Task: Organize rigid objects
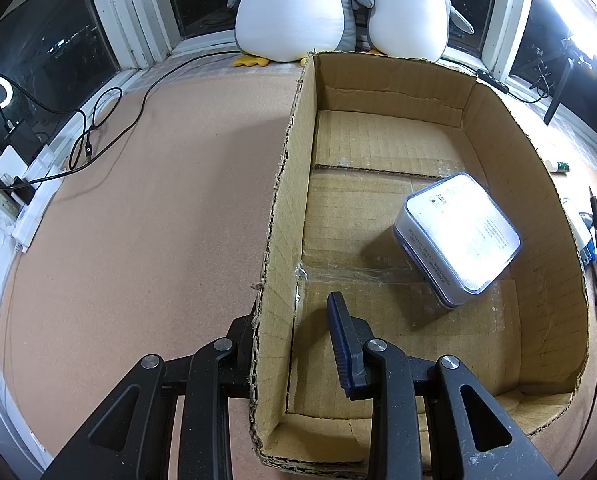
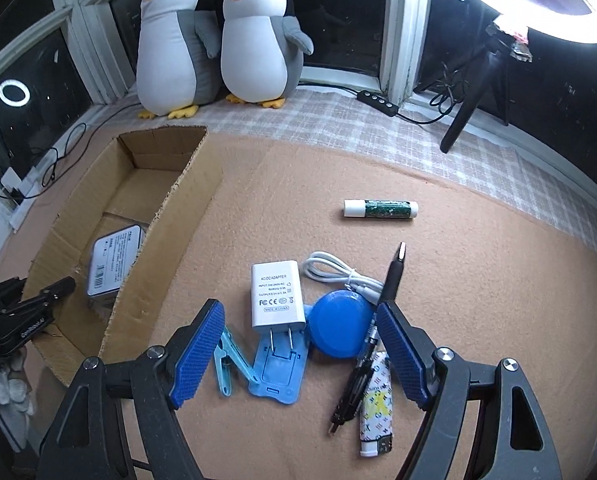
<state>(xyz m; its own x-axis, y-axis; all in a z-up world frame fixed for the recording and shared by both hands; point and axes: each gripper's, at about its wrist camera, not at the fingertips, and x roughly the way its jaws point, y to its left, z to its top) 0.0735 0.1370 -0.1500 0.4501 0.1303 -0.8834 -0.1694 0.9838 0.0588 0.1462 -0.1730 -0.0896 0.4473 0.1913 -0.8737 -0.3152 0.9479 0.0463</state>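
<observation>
An open cardboard box (image 1: 286,184) (image 2: 170,216) holds a flat metal tin (image 1: 458,236) (image 2: 114,260). My left gripper (image 1: 294,336) straddles the box's left wall, one finger outside, one inside; whether it presses the wall does not show. My right gripper (image 2: 298,344) is open and empty above a cluster on the mat: a white AC adapter (image 2: 272,294), a blue round case (image 2: 340,328), a light blue stand (image 2: 276,372), a light blue clip (image 2: 226,364), a black pen (image 2: 392,280), a white cable (image 2: 342,274) and a patterned lighter (image 2: 374,404).
A green-and-white tube (image 2: 380,209) lies farther back on the mat. Two plush penguins (image 2: 218,40) sit on the windowsill behind the box. A ring light on a tripod (image 2: 470,92) stands at the right. Cables and a power strip (image 1: 30,184) lie at the left edge.
</observation>
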